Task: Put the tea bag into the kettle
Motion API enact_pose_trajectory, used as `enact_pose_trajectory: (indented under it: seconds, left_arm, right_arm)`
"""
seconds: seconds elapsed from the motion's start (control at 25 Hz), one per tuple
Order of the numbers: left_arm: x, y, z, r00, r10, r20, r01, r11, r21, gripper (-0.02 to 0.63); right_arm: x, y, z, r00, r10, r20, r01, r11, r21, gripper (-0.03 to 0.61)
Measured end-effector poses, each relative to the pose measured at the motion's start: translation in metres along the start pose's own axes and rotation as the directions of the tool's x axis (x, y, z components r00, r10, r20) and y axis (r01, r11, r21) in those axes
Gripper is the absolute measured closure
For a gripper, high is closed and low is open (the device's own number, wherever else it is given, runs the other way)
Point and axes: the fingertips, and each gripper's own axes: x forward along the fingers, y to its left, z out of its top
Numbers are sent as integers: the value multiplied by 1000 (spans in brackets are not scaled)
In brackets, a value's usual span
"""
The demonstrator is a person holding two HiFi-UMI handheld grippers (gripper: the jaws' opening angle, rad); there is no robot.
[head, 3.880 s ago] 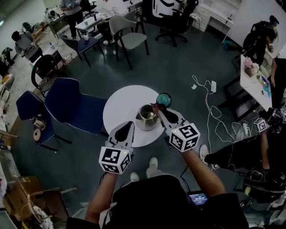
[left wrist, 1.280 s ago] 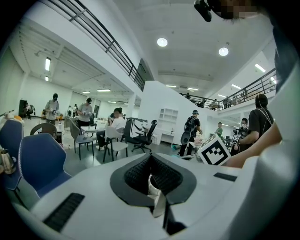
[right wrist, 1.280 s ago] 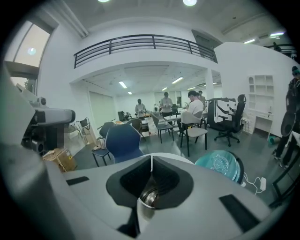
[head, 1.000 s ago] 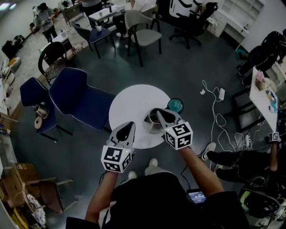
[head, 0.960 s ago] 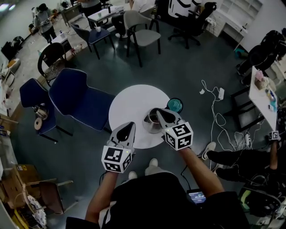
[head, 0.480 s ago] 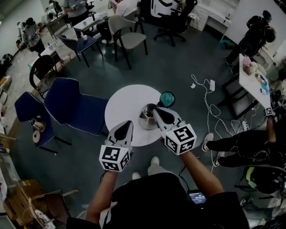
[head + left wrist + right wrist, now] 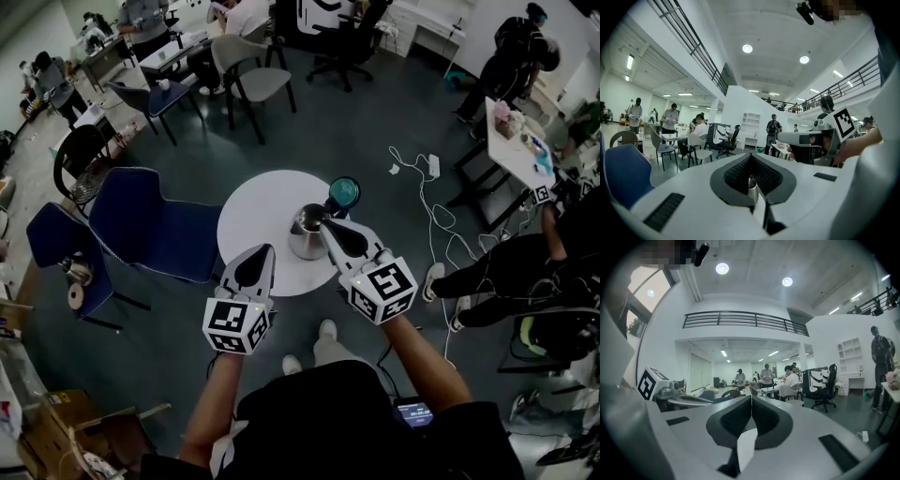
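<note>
My right gripper (image 7: 751, 398) has its black ribbed pads (image 7: 735, 420) pressed together, and a white flap hangs out below them at lower centre of the right gripper view. I take that for the tea bag (image 7: 746, 446), pinched by its upper edge. In the head view those jaws sit at the centre of the frame, right at the near rim of the steel kettle (image 7: 305, 234). I can't tell there whether the bag hangs over the mouth or outside the wall.

My left gripper (image 7: 750, 157) is closed too, with nothing clamped. A sliver of the kettle's metal shows beyond the lower gap. It hovers left of centre, near the kettle but apart from it.

The kettle stands on the right half of the round white table (image 7: 258, 202), with a teal round thing (image 7: 343, 193) just beyond it.

To do this well, I'd say: get the flap fully over the open mouth, lower it inside the rim, then part the jaws, so the light bag can't catch the edge.
</note>
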Motion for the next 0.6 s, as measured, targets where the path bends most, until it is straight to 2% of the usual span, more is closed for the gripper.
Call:
enact_pose_trajectory:
  seconds: [0.12,0.6]
  left_arm:
    - [-10,-9,3,1000,-22,16,22,1000,21,598]
    - [-66,-19,-8,997,-79,21,78,997,27,598]
  right_arm:
    - [-11,8,0,1000,-11,6,11,1000,3,557]
    - [-40,59,-14,998,-56,6,56,998,23,558]
